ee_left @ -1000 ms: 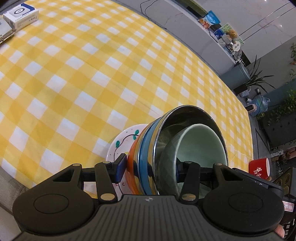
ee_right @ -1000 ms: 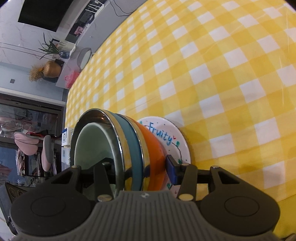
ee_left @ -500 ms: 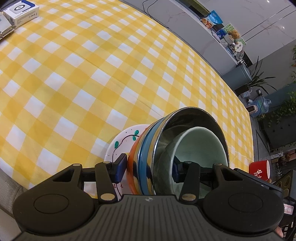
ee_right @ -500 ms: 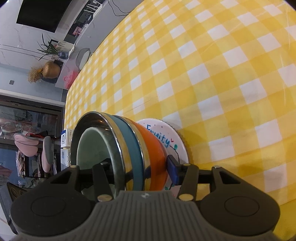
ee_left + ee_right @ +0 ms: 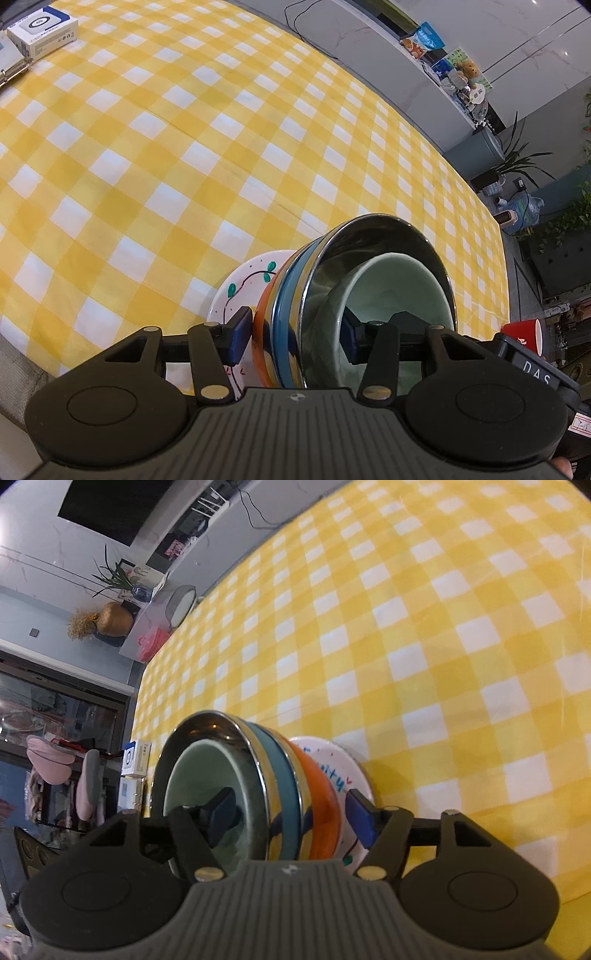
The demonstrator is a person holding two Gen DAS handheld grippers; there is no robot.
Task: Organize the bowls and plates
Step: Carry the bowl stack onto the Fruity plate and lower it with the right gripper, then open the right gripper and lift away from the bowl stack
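A nested stack of bowls sits on a white painted plate (image 5: 246, 286) on the yellow checked tablecloth (image 5: 155, 155). The stack has an orange bowl (image 5: 263, 332), a blue bowl (image 5: 290, 314), a steel bowl (image 5: 384, 236) and a pale green bowl (image 5: 399, 291) innermost. My left gripper (image 5: 295, 338) is shut on the stack, one finger outside the orange bowl, one inside the green bowl. My right gripper (image 5: 291, 814) grips the same stack from the other side; there the plate (image 5: 347, 771), orange bowl (image 5: 319, 794) and green bowl (image 5: 192, 775) show.
A white box (image 5: 42, 31) and a binder edge lie at the far left of the table. A red cup (image 5: 524, 334) stands off the right side. White boxes (image 5: 135, 764) and a chair are beyond the table's left end. The near table edge is close below the plate.
Both grippers keep their hold on the stack. The stack with the plate has shifted slightly; the view has tilted a little over the table.
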